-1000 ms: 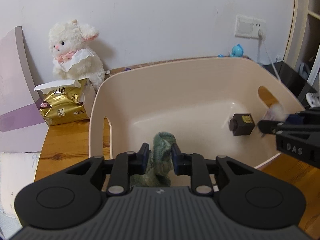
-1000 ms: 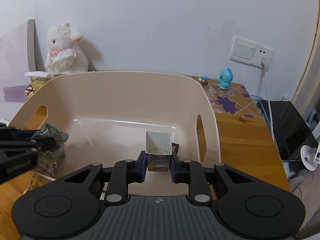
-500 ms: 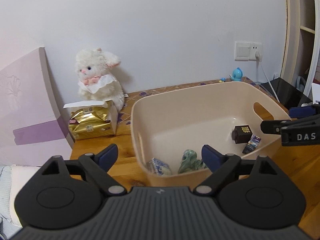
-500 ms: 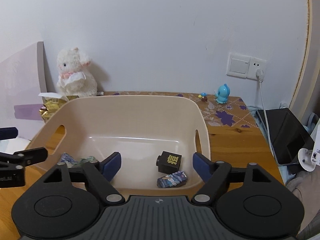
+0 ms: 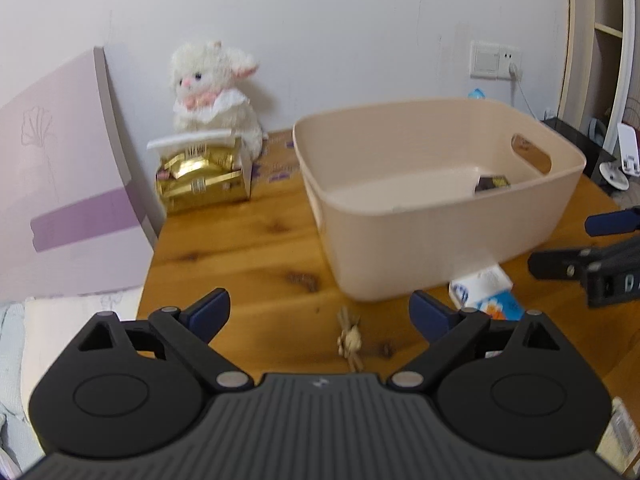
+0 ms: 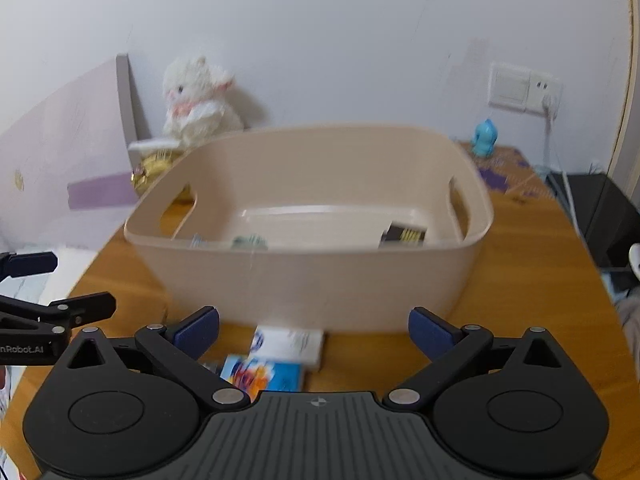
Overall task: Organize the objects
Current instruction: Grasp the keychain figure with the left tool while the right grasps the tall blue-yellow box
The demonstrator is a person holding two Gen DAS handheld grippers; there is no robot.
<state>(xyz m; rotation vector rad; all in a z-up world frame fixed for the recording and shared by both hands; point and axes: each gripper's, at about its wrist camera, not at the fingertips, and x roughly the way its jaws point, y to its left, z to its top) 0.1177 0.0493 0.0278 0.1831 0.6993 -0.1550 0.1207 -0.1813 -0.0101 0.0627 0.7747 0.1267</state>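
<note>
A beige plastic bin (image 5: pixel 420 216) (image 6: pixel 320 276) stands on the wooden table. Inside it lie a black cube with gold print (image 5: pixel 492 182) (image 6: pixel 403 235) and a green cloth item (image 6: pixel 249 242). My left gripper (image 5: pixel 320 312) is open and empty, in front of the bin's left corner, above a small straw-coloured thing (image 5: pixel 349 340). My right gripper (image 6: pixel 314 330) is open and empty, in front of the bin, above a white and blue box (image 6: pixel 288 345) (image 5: pixel 482 285) and a colourful packet (image 6: pixel 262 372) on the table.
A white plush rabbit (image 5: pixel 214 88) sits against the back wall behind a gold tissue pack (image 5: pixel 200 178). A purple and white board (image 5: pixel 60 184) leans at the left. A blue figurine (image 6: pixel 485 138) and a black device (image 6: pixel 600 216) are at the right.
Both grippers opened, letting the green cloth and a small carton fall into the bin, then drew back and down out of the bin to the table in front of it.
</note>
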